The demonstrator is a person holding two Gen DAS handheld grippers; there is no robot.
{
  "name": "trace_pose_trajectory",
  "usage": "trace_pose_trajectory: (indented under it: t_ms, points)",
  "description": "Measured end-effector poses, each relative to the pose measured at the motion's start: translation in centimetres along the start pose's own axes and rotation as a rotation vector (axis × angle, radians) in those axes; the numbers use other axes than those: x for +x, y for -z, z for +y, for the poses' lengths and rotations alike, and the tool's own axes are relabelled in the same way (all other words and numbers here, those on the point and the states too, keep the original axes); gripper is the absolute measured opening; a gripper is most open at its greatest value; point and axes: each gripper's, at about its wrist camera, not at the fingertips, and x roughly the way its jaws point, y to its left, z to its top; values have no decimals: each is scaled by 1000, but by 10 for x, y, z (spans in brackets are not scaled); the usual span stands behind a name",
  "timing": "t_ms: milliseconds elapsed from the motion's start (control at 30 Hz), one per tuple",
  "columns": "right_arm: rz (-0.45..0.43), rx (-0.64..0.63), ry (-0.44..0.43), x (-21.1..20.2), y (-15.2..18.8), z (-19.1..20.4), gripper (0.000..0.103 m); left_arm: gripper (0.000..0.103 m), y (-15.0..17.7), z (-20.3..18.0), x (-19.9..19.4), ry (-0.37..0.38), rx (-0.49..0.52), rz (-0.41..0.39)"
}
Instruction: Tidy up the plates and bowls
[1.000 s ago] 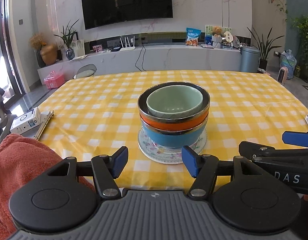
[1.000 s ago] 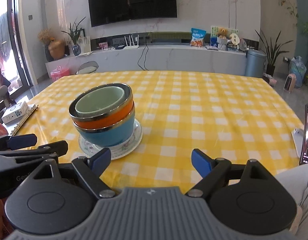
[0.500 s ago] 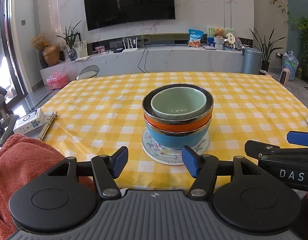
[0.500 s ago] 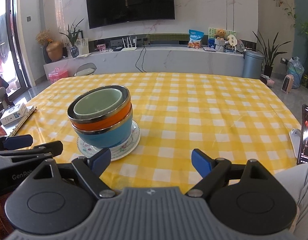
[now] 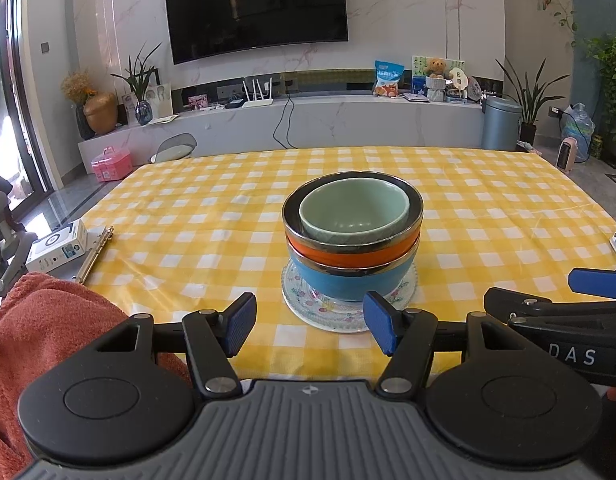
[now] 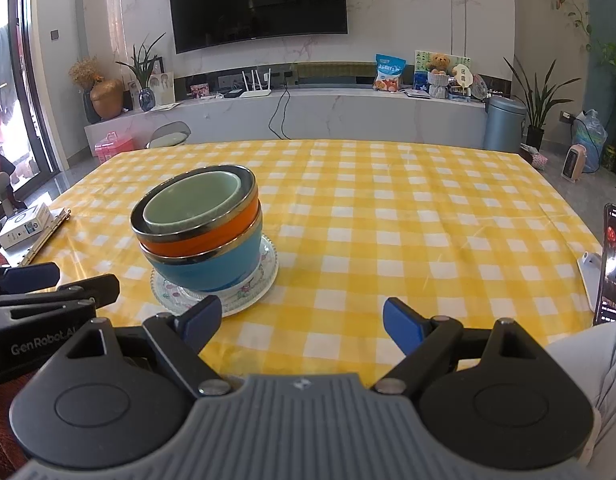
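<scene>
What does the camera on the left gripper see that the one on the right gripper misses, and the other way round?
Only the left wrist view shows the orange towel at its lower left. Only the right wrist view shows a lit phone propped at the table's right edge, and a grey sleeve.

Both show the stacked bowls: green bowl in orange bowl in blue bowl, on a patterned plate, on the yellow checked tablecloth. Left gripper and right gripper are both open and empty.

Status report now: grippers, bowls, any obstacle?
Left gripper open, empty. Right gripper open, empty. Bowl stack nested on patterned plate. Path clear.
</scene>
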Motion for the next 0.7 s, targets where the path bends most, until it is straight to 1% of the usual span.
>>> trace_pose_trajectory:
  t_ms: [700]
  points:
    - [3,1,1,0,0,0,86,72,-1,0,0,-6,-7,0]
